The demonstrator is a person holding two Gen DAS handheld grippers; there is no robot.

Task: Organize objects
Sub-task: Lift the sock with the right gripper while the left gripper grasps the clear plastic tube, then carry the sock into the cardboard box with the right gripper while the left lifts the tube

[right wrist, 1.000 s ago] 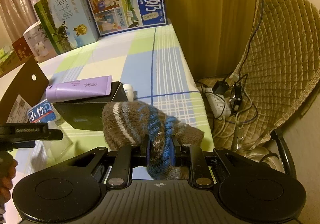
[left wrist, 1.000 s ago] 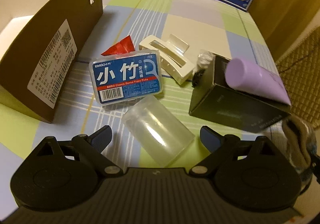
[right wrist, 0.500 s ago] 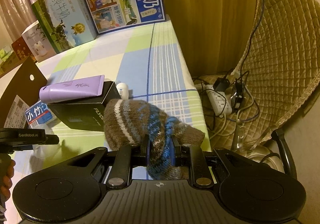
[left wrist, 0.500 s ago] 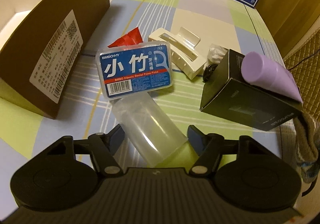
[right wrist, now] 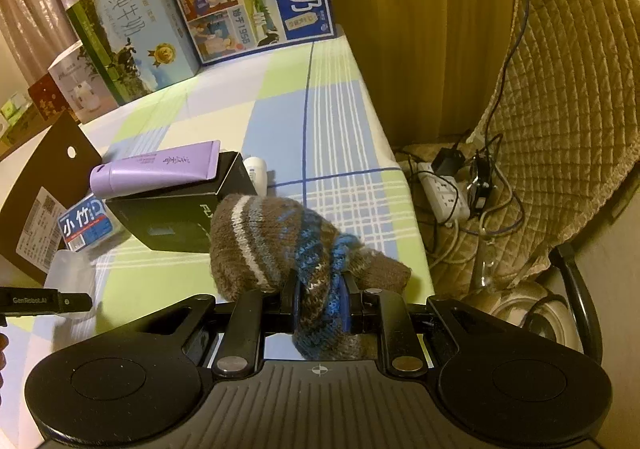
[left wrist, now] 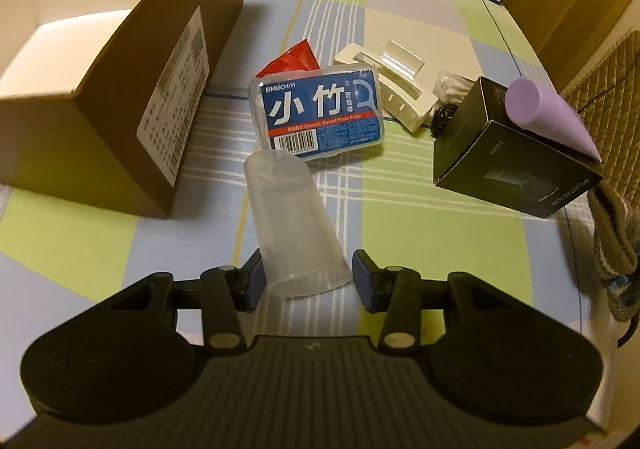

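— The left gripper has just been closing its fingers around the clear plastic cup. Is it gripped yet?

— Nearly. The cup lies on its side on the checked surface, mouth towards the gripper, closed end just beside the blue floss box. One blue pad looks to be against the cup's rim; on the other side I can't tell if there's a sliver of gap.

— So what makes this go well?

— Squeeze gently, I'd say. That thin plastic looks as though it would flex or pop out if pinched hard right at the rim. Better to reach a touch deeper along the wall before lifting, so the hold isn't only on the lip.

— And then where?

— My guess is the open brown cardboard box at the left edge of the surface. Lift clear of the floss box first, or the closed end may drag it along.

— The right gripper?

— Its fingers are clamped narrow on the striped knitted sock, near the right edge of the surface, by the black box with the purple tube lying on top. It should keep out of the way so the sock doesn't sweep that tube off.
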